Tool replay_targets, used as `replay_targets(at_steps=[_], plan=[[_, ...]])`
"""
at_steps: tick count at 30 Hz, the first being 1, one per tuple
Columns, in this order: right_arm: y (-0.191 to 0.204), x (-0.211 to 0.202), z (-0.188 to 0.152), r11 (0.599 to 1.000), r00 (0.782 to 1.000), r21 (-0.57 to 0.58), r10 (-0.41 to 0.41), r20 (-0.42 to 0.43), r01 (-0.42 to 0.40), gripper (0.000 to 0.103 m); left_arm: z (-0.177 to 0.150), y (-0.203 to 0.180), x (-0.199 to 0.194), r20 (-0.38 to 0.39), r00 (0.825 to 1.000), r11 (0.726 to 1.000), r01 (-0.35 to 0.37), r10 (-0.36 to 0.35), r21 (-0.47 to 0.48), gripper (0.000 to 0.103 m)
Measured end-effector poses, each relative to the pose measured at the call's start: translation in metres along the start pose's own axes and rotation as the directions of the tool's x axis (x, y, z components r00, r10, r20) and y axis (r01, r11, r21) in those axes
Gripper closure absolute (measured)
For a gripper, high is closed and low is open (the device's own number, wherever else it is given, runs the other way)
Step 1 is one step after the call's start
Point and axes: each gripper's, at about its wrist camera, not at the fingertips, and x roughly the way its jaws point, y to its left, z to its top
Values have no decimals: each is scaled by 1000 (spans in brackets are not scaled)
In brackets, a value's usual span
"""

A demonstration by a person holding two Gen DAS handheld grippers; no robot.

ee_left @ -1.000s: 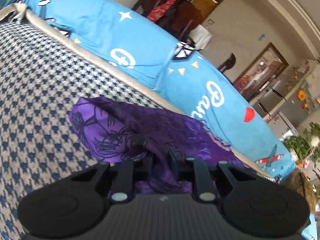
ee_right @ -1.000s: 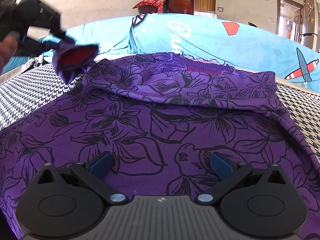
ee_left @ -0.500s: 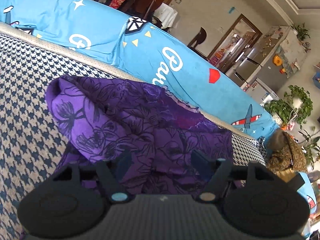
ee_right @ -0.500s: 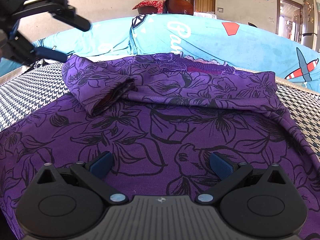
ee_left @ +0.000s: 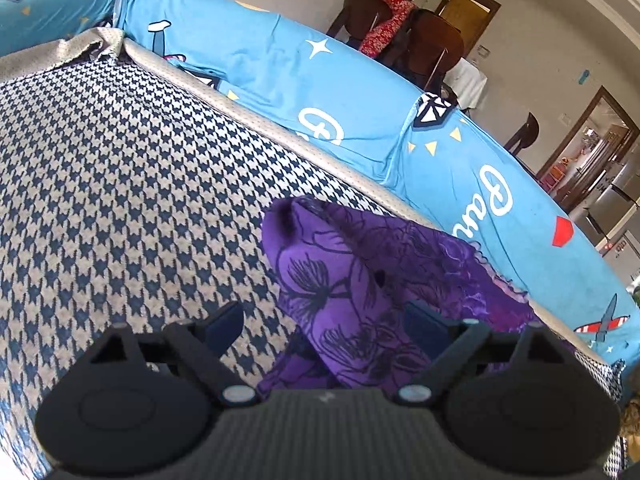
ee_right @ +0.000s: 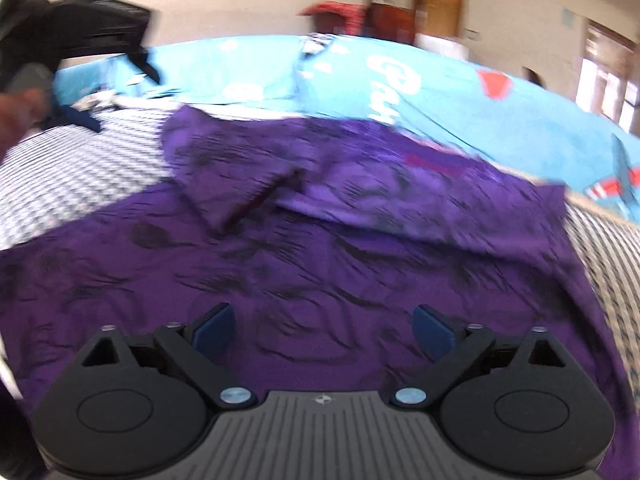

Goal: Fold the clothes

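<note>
A purple garment with black flower outlines [ee_right: 320, 272] lies spread on a houndstooth cover [ee_left: 120, 184]. Its sleeve [ee_right: 224, 176] lies folded in across the upper part of the body. In the left wrist view that folded sleeve [ee_left: 332, 276] sits just ahead and to the right, and my left gripper [ee_left: 324, 326] hovers open above it with nothing between the fingers. My right gripper [ee_right: 324, 326] is open over the lower body of the garment, empty. The right wrist view is blurred by motion. The left gripper [ee_right: 92, 32] also shows at its upper left, held by a hand.
Blue printed cushions [ee_left: 360, 92] run along the back edge of the cover. Behind them stand dark wooden chairs [ee_left: 420, 44] with a red cloth, a doorway [ee_left: 468, 12] and a fridge [ee_left: 608, 208]. Bare houndstooth cover lies to the left of the garment.
My left gripper let go of the sleeve, opened and pulled back to the left. The sleeve now rests folded on the garment. The right gripper has started to move, blurring its view.
</note>
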Motion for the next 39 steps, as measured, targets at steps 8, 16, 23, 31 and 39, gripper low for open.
replay_targets(at_steps=[8, 16, 23, 31, 39], plan=[[33, 14, 49, 956, 985, -249, 170, 42, -154, 26, 9, 2, 1, 8, 999, 999, -40, 41, -26, 5], [61, 59, 74, 906, 972, -373, 231, 45, -198, 32, 17, 23, -3, -24, 999, 991, -40, 37, -126, 4], [73, 100, 69, 889, 980, -429, 195, 34, -162, 32, 16, 32, -5, -41, 998, 989, -41, 36, -141, 4], [77, 117, 73, 888, 973, -414, 229, 27, -198, 57, 12, 38, -1, -66, 996, 984, -65, 54, -166, 4], [59, 117, 95, 920, 941, -205, 339, -14, -334, 95, 11, 44, -1, -60, 993, 975, -112, 102, -193, 4]])
